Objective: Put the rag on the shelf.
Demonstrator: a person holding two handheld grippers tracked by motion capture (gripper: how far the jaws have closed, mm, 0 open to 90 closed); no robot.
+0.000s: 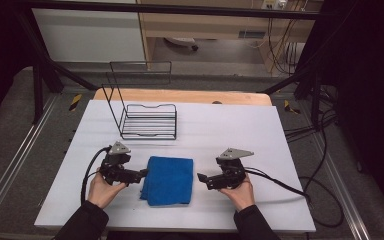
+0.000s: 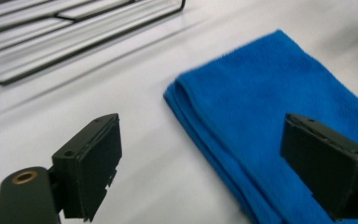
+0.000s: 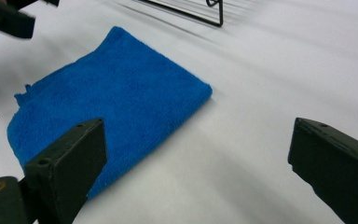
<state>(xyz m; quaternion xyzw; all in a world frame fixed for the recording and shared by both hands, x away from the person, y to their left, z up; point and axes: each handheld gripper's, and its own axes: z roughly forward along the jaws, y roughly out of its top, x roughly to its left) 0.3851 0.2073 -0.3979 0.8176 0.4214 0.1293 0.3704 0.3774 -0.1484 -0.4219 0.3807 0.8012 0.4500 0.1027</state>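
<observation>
1. White table surface (image 1: pixel 240 130): occupies the centre of the high view, with a strip of bare wood along its far edge. Dark frame bars and grey floor surround it.

2. Left gripper (image 1: pixel 141 174): held in the person's left hand (image 1: pixel 100 189) at about 8 o'clock from the table centre. Its tips point toward 3 o'clock and reach the left edge of the cloth. In the left gripper view the jaws stand spread wide, one above bare table, the other above the cloth; neither pad presses on anything.

3. Wire rack (image 1: pixel 147 122): black, standing at about 11 o'clock from the table centre, with its tall back frame on the left side. It sits well apart from both grippers.

4. Blue cloth (image 1: pixel 168 180): folded into a rectangle and lying flat on the table at about 6 o'clock from the centre, between the two grippers. The left gripper view shows stacked folded layers along one edge (image 2: pixel 205 135).

5. Right gripper (image 1: pixel 200 177): held in the person's right hand (image 1: pixel 237 192) at about 5 o'clock from the table centre. Its tips point toward 9 o'clock and stop just beside the right edge of the cloth. In the right gripper view the jaws stand spread wide with bare table between them and the cloth (image 3: pixel 116 98) beyond one jaw; nothing is gripped.
</observation>
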